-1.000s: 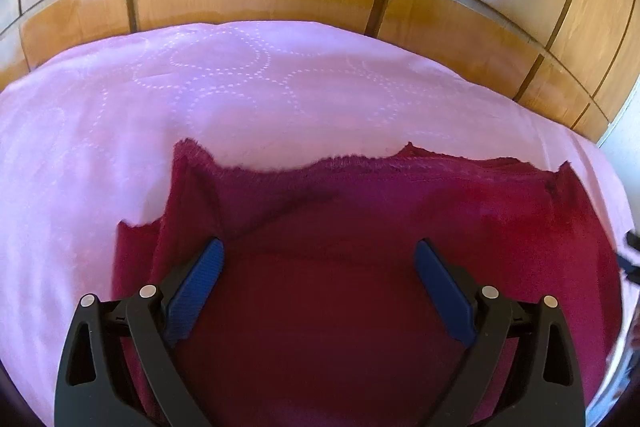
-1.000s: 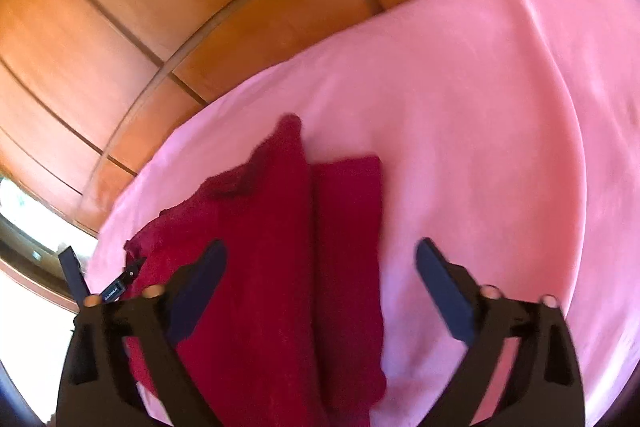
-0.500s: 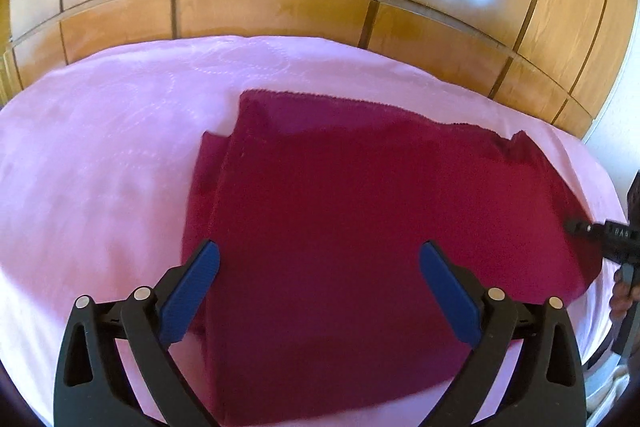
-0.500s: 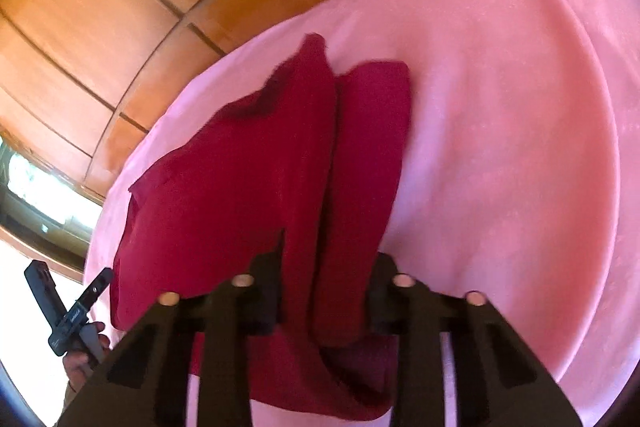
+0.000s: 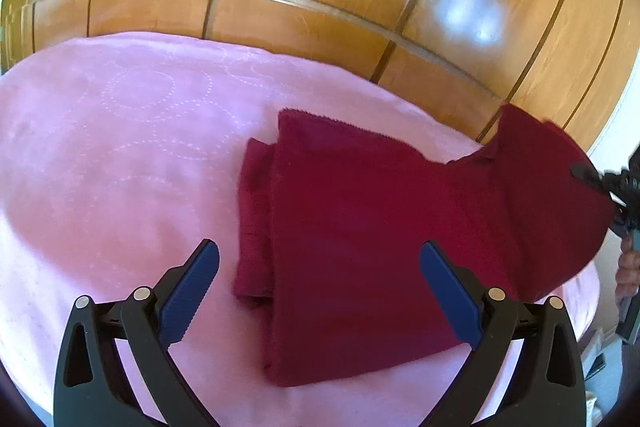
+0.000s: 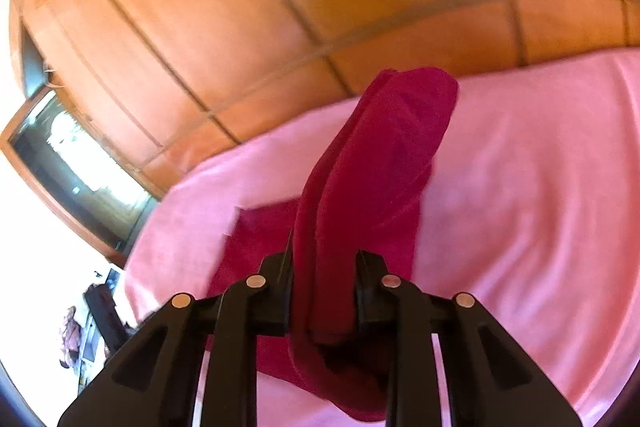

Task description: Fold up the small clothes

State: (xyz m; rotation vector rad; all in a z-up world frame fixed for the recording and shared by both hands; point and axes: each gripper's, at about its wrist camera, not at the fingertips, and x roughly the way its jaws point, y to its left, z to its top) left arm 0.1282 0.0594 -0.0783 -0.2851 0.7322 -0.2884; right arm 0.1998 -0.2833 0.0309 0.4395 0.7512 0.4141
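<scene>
A dark red cloth [image 5: 360, 227] lies partly folded on the pink bedspread [image 5: 120, 155]. My left gripper [image 5: 320, 283] is open and empty, hovering above the cloth's near left part. My right gripper [image 6: 322, 291] is shut on the cloth's [image 6: 380, 163] right end and holds it lifted off the bed. In the left wrist view the right gripper [image 5: 600, 183] shows at the far right, with the raised red corner bunched in it.
A glossy wooden panelled wall [image 5: 320, 7] stands right behind the bed. In the right wrist view a window [image 6: 72, 155] is at the left, with the bed's edge below it. The pink bedspread [image 6: 540, 207] stretches to the right.
My right gripper closed on the cloth's right end and lifted it up and inward. My left gripper stayed open and drew back and left, so the cloth sits farther right in its view.
</scene>
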